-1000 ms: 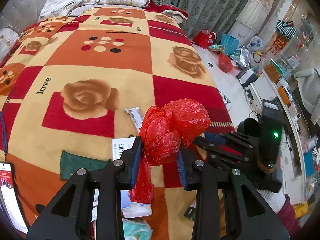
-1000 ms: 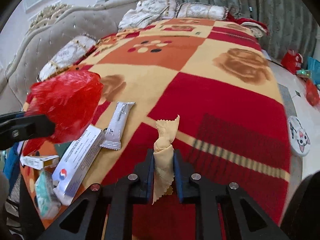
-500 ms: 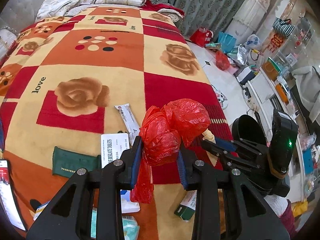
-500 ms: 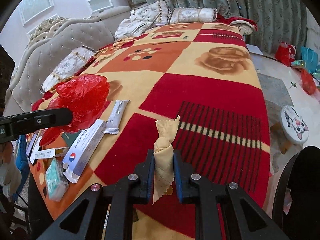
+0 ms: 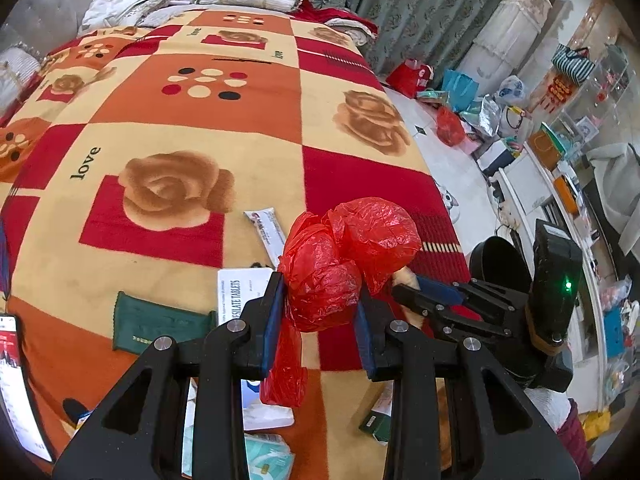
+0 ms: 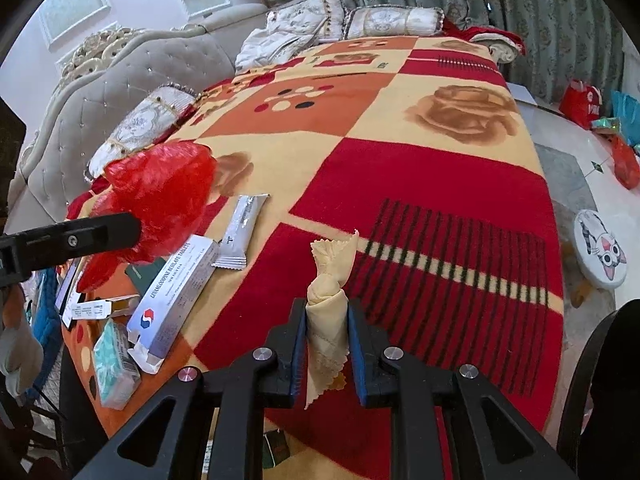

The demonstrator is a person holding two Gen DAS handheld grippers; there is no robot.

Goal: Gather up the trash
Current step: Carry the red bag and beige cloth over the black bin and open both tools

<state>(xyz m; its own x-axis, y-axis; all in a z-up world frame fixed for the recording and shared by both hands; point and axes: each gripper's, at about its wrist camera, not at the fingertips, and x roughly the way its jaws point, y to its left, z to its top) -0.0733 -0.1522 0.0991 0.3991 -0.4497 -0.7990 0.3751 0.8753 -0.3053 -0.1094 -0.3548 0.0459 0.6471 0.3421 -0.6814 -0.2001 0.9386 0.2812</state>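
My left gripper (image 5: 320, 292) is shut on a crumpled red plastic bag (image 5: 360, 236), held above the near end of the bed; the bag's tail hangs below the pads. The same bag (image 6: 160, 200) shows at the left of the right wrist view. My right gripper (image 6: 327, 312) holds a twisted pale yellow cloth (image 6: 330, 280) upright; its jaws are opening, and the cloth still fills the gap and touches both pads. In the left wrist view the right gripper (image 5: 400, 288) sits just right of the bag, over a black round bin (image 5: 500, 268).
A patterned blanket (image 5: 200, 128) covers the bed. On its near end lie a silver sachet (image 6: 242, 228), a tablet box (image 6: 176, 288), a green pouch (image 5: 156, 320), a tissue pack (image 6: 114, 360) and a phone (image 5: 16, 380). Bags (image 5: 412, 76) crowd the floor on the right.
The right gripper's jaws have parted a little around the yellow cloth, which stays upright between them. The left gripper keeps its hold on the red bag.
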